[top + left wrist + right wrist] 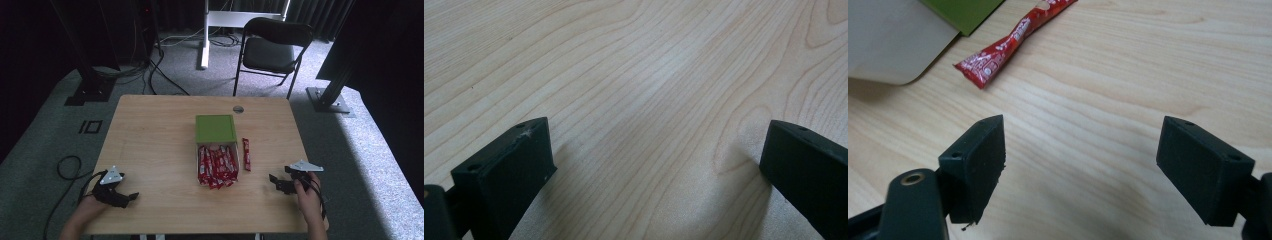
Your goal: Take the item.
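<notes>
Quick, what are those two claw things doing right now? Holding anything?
Left gripper: open, holding nothing, over bare table.
Right gripper: open, holding nothing, near the loose red packet.

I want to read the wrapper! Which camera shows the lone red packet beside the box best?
The right gripper view: the lone red packet lies close ahead of the open right gripper, its print large but blurry. The high view shows the whole packet, tiny, right of the box. The left gripper view looks at the bare table.
</notes>
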Demonstrator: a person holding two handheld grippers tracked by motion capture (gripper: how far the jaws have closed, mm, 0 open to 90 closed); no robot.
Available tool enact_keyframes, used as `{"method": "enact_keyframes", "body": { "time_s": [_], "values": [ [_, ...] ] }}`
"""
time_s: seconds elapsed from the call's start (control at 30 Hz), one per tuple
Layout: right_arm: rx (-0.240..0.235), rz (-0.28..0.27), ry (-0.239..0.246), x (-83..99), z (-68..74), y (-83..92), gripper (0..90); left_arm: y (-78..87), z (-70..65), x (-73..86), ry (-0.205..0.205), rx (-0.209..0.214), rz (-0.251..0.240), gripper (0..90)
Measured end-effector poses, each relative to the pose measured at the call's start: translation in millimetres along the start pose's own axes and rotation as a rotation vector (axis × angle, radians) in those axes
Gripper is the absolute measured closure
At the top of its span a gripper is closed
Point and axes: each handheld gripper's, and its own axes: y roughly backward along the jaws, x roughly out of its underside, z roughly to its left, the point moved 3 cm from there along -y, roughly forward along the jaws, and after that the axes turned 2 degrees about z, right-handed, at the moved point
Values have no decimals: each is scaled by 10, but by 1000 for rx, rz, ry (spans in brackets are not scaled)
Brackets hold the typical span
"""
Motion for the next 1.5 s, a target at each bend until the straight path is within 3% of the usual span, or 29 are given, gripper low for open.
{"method": "enact_keyframes", "body": {
  "time_s": [0.17,0.4,0.57,0.73,0.97,1.03,1.5],
  "values": [
    [-52,14,43,86,-28,50,197,1,1,0,-2,0,2,16],
    [-196,48,151,203,58,77,191,1,1,0,-2,0,2,16],
    [-230,69,213,240,106,65,190,1,1,1,-2,0,2,16],
    [-287,106,320,302,166,45,138,1,1,1,-3,0,1,16],
    [-307,109,391,320,195,39,126,1,1,1,-3,0,2,16],
    [-309,114,435,329,203,39,118,1,1,1,-3,0,2,16],
    [-309,113,434,330,203,39,118,1,1,1,-3,0,2,16]
  ]
}}
